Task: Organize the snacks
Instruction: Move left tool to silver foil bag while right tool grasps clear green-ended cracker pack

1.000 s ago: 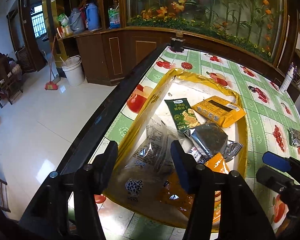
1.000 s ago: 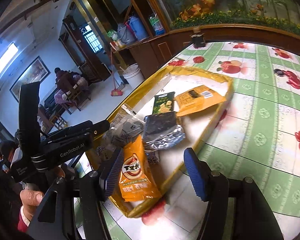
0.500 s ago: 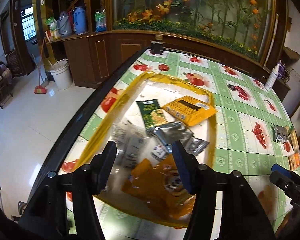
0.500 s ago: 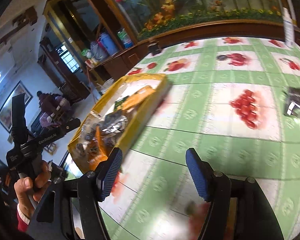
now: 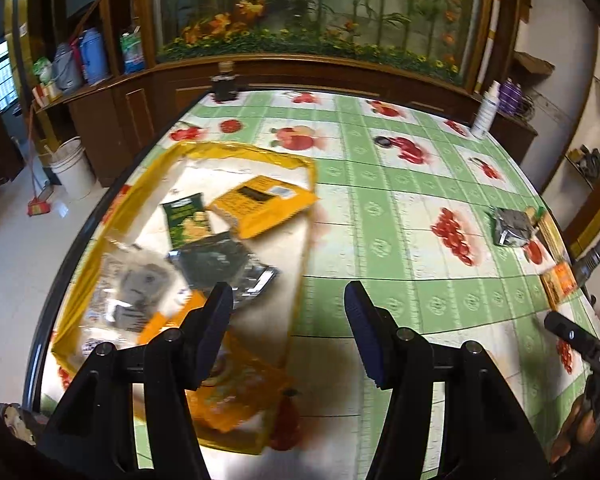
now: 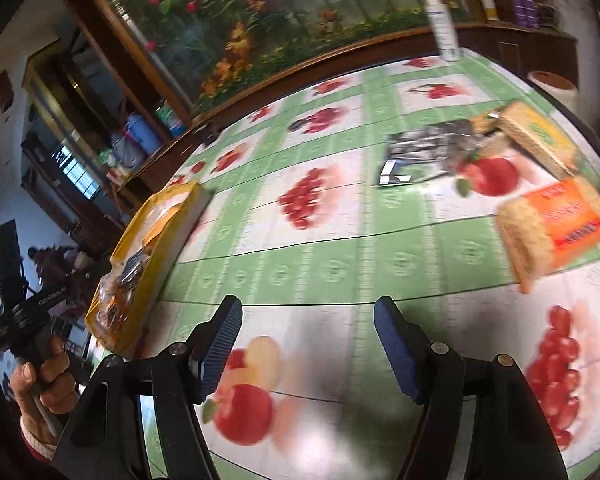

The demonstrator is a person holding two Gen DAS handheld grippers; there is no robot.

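Observation:
A yellow tray (image 5: 240, 148) on the left of the table holds several snack packets, among them a green one (image 5: 186, 220), a yellow one (image 5: 260, 204) and a silver one (image 5: 220, 264). My left gripper (image 5: 286, 296) hangs open over the tray's right rim, nothing between its fingers. My right gripper (image 6: 308, 312) is over bare tablecloth, its jaws opening and empty. Ahead of it to the right lie a silver packet (image 6: 428, 148), an orange packet (image 6: 556, 224) and a yellow-green packet (image 6: 536, 136). The tray (image 6: 168, 240) sits far to its left.
A white bottle (image 6: 442, 28) stands at the table's far edge, with a white roll (image 6: 552, 84) at the right edge. A small dark object (image 5: 224, 84) sits at the far left corner. A hand (image 6: 40, 380) holds the left gripper. A white bucket (image 5: 70, 166) stands on the floor.
Both grippers have swung to the right across the table. The tray has slid to the left in both views, the loose packets on the right have come into view, and the right jaws stand wider.

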